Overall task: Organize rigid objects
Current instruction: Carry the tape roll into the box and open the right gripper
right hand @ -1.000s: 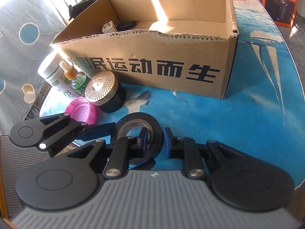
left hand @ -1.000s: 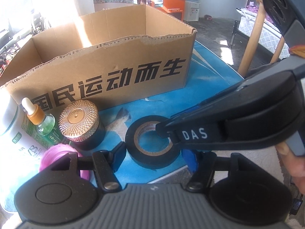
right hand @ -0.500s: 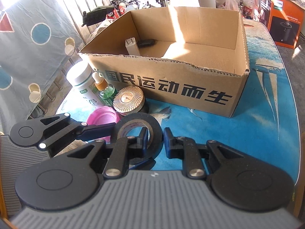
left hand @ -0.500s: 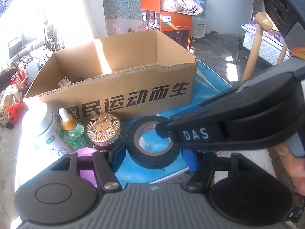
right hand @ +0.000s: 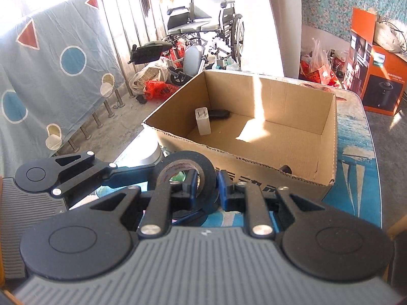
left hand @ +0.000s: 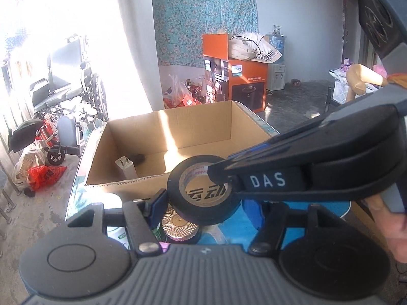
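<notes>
Black tape roll, upright, tan core

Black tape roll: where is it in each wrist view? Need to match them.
Left wrist: black tape roll at centre, just below mid-height, pinched by the right gripper coming in from the right.
Right wrist: tape left of centre, wall clamped between this gripper's fingers.
Shared landmark: white charger standing in the cardboard box.
</notes>
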{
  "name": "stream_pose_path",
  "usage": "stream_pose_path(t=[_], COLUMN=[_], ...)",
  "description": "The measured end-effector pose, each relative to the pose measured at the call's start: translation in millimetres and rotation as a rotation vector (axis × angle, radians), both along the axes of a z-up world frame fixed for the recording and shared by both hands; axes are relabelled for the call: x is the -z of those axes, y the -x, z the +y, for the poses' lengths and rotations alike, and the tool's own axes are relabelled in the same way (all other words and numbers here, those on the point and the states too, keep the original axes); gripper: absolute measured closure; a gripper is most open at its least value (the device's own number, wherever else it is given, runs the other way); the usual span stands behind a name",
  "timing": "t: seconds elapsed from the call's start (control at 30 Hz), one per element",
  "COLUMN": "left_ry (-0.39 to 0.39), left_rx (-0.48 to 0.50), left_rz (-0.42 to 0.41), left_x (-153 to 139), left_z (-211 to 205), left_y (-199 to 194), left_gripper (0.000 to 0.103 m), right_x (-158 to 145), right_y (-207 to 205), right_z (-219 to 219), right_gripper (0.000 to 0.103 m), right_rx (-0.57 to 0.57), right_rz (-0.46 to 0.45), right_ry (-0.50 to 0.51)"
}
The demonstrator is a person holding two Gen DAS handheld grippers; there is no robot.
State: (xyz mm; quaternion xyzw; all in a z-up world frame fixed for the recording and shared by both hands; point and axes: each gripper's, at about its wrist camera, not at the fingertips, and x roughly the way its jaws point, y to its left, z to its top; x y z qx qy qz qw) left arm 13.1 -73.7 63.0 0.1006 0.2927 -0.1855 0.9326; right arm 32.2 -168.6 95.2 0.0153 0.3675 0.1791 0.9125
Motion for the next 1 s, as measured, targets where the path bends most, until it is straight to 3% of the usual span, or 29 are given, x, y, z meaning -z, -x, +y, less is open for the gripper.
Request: stream_pose_path(t=[0.2,0.4,0.67,0.83,1.0], left_ry=[-0.019,-0.038,-0.143,-0.201,-0.236], left_rx=[-0.009,-0.009,0.013,0.027,0.026], left_rz=[-0.038,0.076,0.331,0.453,0.556], left_x=[-29.6,-30.2,15.0,41.7,64.9], left_z=[2.8,8.3,12.3,13.3,12.9], left_y=[-34.0,-102.4,-189.8,-219.1,-243.8], left_gripper=[0.038,0.038,0.038,0.038,0.038], right_x=[-31.5,-30.8,36.2,83.3,114.3], right_y=[-34.4,-102.7,-212.6,-248.1,-271.4], right_z=[2.0,1.5,0.7,4.4,8.1], right_gripper=[0.086,0.086,0.085,0.085,0.085], right_rx=[-0.021,-0.045,-0.075,-0.087,-0.095], right_rz=[-0.06,0.009,0.322,0.483,0.579], right_ry=[-0.013,-0.047,-0.141,-0.187,-0.206])
